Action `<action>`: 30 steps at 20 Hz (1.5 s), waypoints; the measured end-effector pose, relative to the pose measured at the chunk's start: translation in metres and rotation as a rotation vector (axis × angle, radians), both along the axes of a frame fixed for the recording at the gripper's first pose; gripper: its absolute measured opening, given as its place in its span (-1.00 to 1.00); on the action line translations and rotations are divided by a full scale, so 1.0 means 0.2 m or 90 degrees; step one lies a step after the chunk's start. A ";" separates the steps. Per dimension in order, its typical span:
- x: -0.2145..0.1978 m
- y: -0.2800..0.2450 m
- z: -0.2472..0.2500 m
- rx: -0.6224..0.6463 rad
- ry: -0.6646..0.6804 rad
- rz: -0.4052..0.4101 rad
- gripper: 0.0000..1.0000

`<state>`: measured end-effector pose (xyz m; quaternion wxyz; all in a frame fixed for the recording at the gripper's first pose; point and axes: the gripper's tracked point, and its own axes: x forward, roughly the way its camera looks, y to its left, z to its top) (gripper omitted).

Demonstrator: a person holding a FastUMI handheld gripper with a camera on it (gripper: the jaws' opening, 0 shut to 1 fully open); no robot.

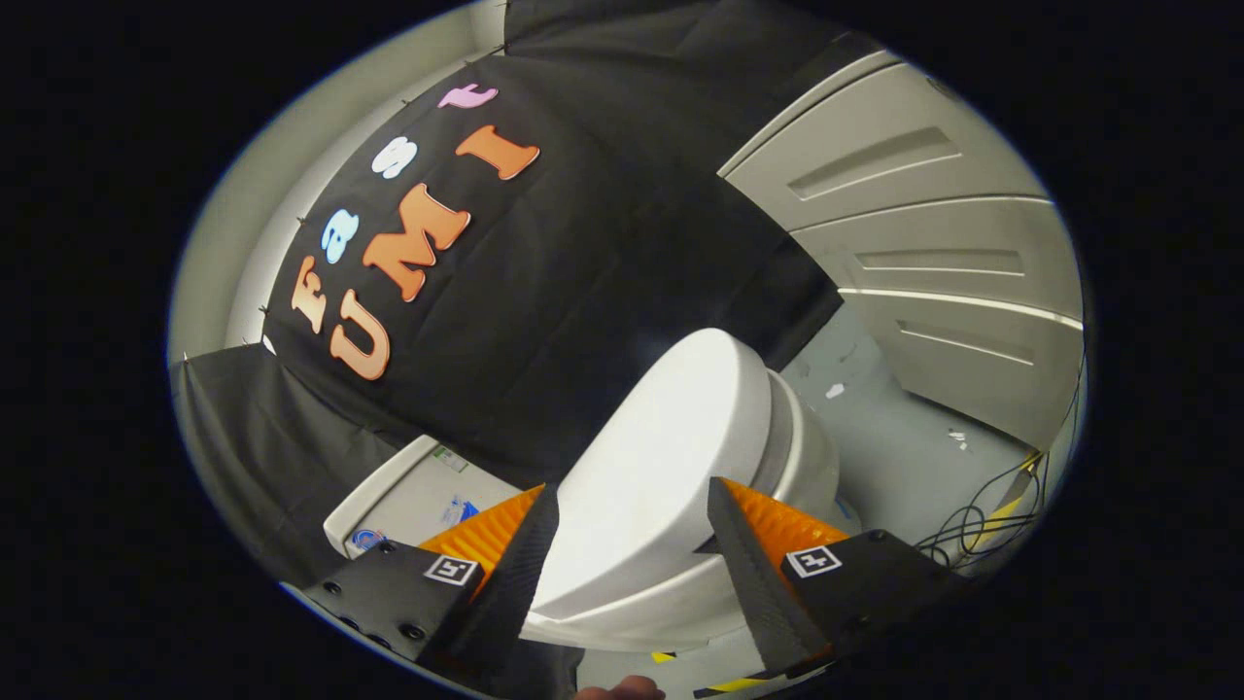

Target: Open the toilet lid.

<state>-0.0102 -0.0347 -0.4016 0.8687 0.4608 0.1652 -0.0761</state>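
The gripper [632, 525] stands wide open, its fingers flanking the white toilet lid [671, 457], which lies between them; whether either finger touches it cannot be told. The lid looks closed on the bowl.

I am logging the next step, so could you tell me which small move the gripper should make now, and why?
Probably ease forward and close. The gripper is open, its fingers either side of the lid, which lies shut on the bowl; neither finger clearly presses it yet, so the lid's edge must be caught before lifting.
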 end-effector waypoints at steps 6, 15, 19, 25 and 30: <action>-0.06 -0.04 -0.20 0.044 0.059 -0.003 0.99; -0.12 -0.10 -0.27 0.068 0.080 0.000 0.98; -0.11 -0.12 -0.34 0.072 0.117 -0.004 0.98; -0.10 -0.12 -0.35 0.086 0.130 0.004 0.85; -0.10 -0.11 -0.36 0.094 0.116 0.009 0.38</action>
